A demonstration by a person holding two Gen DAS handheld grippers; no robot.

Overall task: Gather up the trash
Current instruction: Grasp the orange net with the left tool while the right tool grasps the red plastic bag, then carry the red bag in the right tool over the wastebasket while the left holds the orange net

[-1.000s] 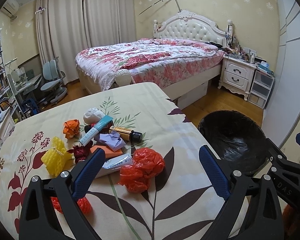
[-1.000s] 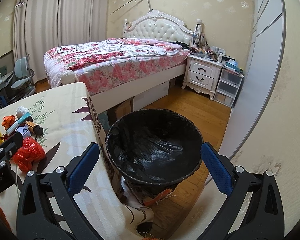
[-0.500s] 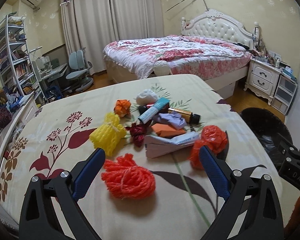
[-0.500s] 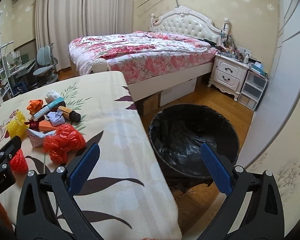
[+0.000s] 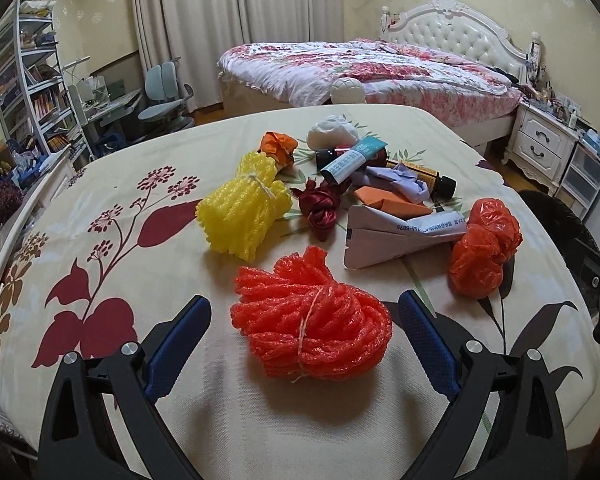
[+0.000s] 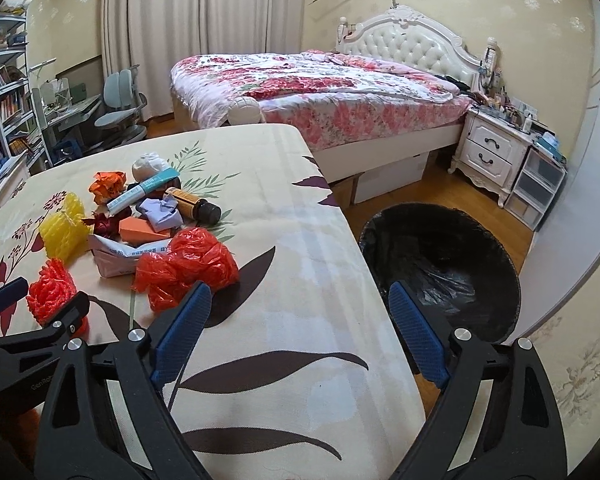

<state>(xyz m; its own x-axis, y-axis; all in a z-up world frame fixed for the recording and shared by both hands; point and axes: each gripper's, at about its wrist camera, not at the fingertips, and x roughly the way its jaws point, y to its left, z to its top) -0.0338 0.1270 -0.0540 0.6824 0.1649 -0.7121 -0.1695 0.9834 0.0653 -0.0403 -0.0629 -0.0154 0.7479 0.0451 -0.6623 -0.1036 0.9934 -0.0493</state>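
A heap of trash lies on the leaf-print table (image 5: 112, 240). It includes a red foam net bundle (image 5: 312, 328), a yellow one (image 5: 244, 208), a red plastic bag (image 5: 484, 248) and folded paper (image 5: 388, 240). My left gripper (image 5: 304, 304) is open, and the red bundle sits between its fingers with neither pad pressing on it. My right gripper (image 6: 298, 292) hangs over the table's right edge; its jaws are closing with nothing between them. The red bag (image 6: 188, 264) lies just left of its left finger. The black-lined bin (image 6: 440, 264) stands on the floor to the right.
Further back in the heap are a tube (image 5: 352, 160), a brown bottle (image 5: 420, 172), lilac paper (image 5: 396, 178), an orange box (image 5: 384, 200), a dark red ribbon (image 5: 320, 204) and a white wad (image 5: 332, 132). A bed (image 6: 320, 84) and nightstand (image 6: 492, 152) stand behind.
Both views have swung left, away from the bin and toward the trash heap. The left gripper has come down around the red foam net bundle. The right gripper's jaws have narrowed a little.
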